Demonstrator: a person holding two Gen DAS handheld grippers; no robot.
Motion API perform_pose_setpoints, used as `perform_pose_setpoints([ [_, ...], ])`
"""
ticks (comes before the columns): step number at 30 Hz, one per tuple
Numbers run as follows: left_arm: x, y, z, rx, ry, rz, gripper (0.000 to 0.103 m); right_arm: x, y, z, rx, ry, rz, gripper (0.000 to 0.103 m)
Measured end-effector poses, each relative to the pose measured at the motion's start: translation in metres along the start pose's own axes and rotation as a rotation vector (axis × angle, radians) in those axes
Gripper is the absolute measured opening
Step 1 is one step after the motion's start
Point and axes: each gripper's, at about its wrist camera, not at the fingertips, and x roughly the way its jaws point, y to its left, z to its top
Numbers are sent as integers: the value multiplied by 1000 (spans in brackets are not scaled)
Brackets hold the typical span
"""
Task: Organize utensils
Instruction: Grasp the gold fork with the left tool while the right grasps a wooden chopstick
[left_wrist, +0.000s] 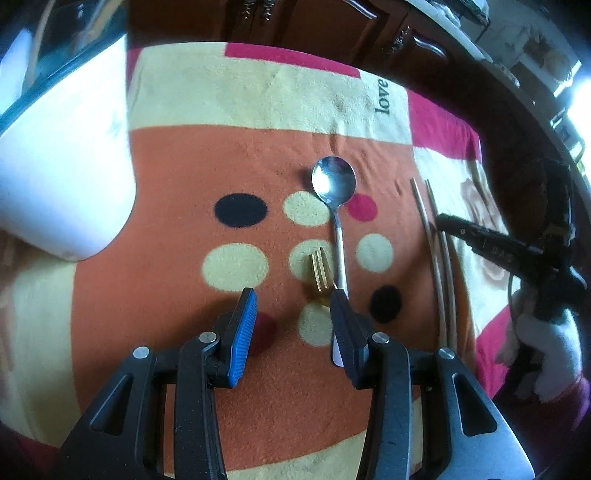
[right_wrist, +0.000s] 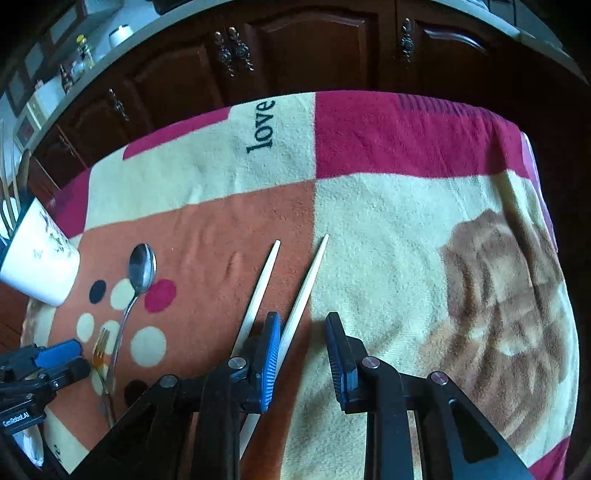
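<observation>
A steel spoon (left_wrist: 334, 181) and a small gold fork (left_wrist: 322, 271) lie side by side on the patterned cloth (left_wrist: 221, 92). My left gripper (left_wrist: 293, 299) is open above them, its right finger over the spoon handle and the fork's base. Two pale chopsticks (right_wrist: 264, 280) lie on the cloth. My right gripper (right_wrist: 303, 325) is open just above them: one chopstick (right_wrist: 306, 284) runs between the jaws, the other passes under the left finger. A white utensil holder (left_wrist: 62, 177) stands at the left, also in the right wrist view (right_wrist: 38, 262).
Dark wooden cabinets (right_wrist: 295, 48) stand beyond the table's far edge. The cloth (right_wrist: 406, 221) drops off at the right edge. The left gripper (right_wrist: 55, 362) shows at the left of the right wrist view, the right gripper (left_wrist: 491, 243) at the right of the left wrist view.
</observation>
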Motion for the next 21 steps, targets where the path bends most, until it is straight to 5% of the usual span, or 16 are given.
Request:
perform_pose_setpoints([
  [5, -8, -9, 3, 2, -22, -53, 41, 0, -6, -1, 6, 8, 25, 25],
  [21, 7, 0, 1, 30, 25, 32, 39, 2, -6, 1, 14, 5, 62, 25],
])
